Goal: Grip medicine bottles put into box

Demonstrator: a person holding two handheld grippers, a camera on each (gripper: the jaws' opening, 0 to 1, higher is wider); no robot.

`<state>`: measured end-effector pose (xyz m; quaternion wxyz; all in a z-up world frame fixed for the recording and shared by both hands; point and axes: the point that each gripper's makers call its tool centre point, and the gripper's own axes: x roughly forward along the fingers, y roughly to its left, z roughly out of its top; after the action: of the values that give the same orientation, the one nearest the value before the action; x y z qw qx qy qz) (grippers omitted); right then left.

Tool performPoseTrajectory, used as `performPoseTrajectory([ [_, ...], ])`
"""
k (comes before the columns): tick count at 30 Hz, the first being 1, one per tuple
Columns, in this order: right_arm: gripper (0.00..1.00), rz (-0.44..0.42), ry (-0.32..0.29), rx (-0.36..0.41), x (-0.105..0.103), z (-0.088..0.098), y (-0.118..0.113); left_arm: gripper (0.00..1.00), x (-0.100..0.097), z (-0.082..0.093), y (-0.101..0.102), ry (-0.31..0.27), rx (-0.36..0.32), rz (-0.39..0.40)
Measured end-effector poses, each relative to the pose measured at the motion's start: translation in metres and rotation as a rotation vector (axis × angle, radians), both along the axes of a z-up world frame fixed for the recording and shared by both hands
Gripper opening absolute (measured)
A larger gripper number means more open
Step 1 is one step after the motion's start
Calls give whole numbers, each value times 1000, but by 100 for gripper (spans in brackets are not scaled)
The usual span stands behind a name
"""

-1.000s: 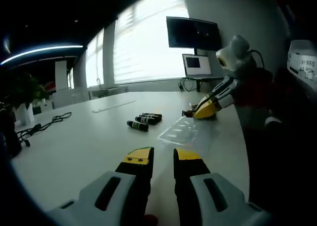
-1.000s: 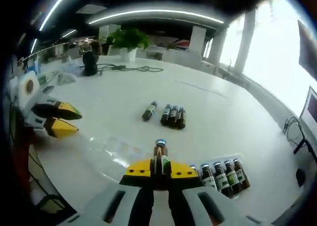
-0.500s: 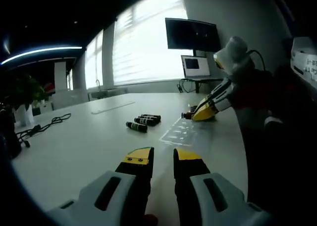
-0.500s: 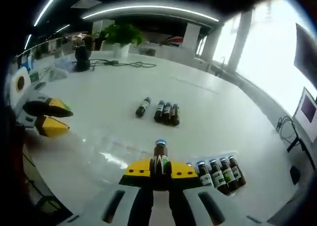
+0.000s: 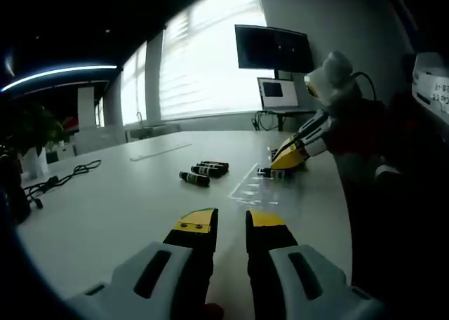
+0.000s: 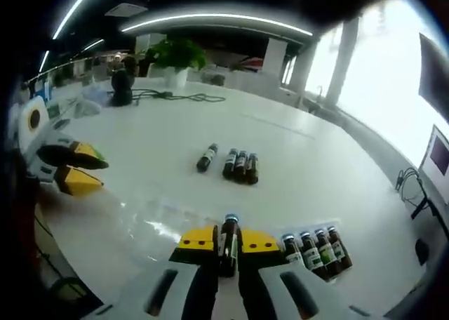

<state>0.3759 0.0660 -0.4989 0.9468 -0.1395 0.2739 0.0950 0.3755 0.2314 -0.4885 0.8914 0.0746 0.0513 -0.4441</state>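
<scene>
My right gripper (image 6: 228,241) is shut on a small brown medicine bottle (image 6: 229,227) with a blue cap, held low over a clear plastic box (image 6: 165,215) on the white table. Several matching bottles (image 6: 314,250) stand in a row in the box's right end. One loose bottle (image 6: 205,158) and a group of three (image 6: 241,165) lie farther out on the table. My left gripper (image 5: 230,222) is open with nothing between its jaws, hovering near the table edge; the left gripper (image 6: 72,168) also appears at the left. The right gripper (image 5: 287,158) sits by the clear box (image 5: 251,187).
A potted plant (image 6: 179,53), a black device (image 6: 121,87) and cables (image 6: 168,95) sit at the table's far side. A monitor (image 5: 273,48) and a laptop (image 5: 279,92) stand by the window. A person's red sleeve (image 5: 359,127) is behind the right gripper.
The right gripper has dropped closer to the clear box with its bottle, which now sits lower and more tilted between the jaws. The left gripper has stayed put.
</scene>
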Motion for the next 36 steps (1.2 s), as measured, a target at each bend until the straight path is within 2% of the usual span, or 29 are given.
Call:
performPoseTrajectory([
  [3,4,42,28,27,-3,0,0,10,0,0,0,0,-1,2],
  [6,4,75,71,101,-7,-3,2,10,0,1,1,3,-7,2],
  [9,4,115,119,120,-9,-8,0,10,1,0,1,4,-5,4],
  [13,2,139,137,136,-11,-7,-1,10,2,0,2,5,-3,7],
  [17,2,147,140,127,-10,-6,-3,10,2,-1,2,7,-2,9],
  [20,2,166,171,112,-12,-8,-3,10,2,-1,2,7,1,10],
  [24,1,160,181,85,-13,-10,-6,10,2,-1,2,8,-1,10],
  [26,1,159,211,86,-15,-15,-6,10,2,-1,1,8,-1,10],
  [27,1,172,178,82,-12,-13,-5,10,2,-1,1,8,-1,9],
  [36,1,141,165,86,-15,-14,-3,10,2,-1,1,7,1,9],
])
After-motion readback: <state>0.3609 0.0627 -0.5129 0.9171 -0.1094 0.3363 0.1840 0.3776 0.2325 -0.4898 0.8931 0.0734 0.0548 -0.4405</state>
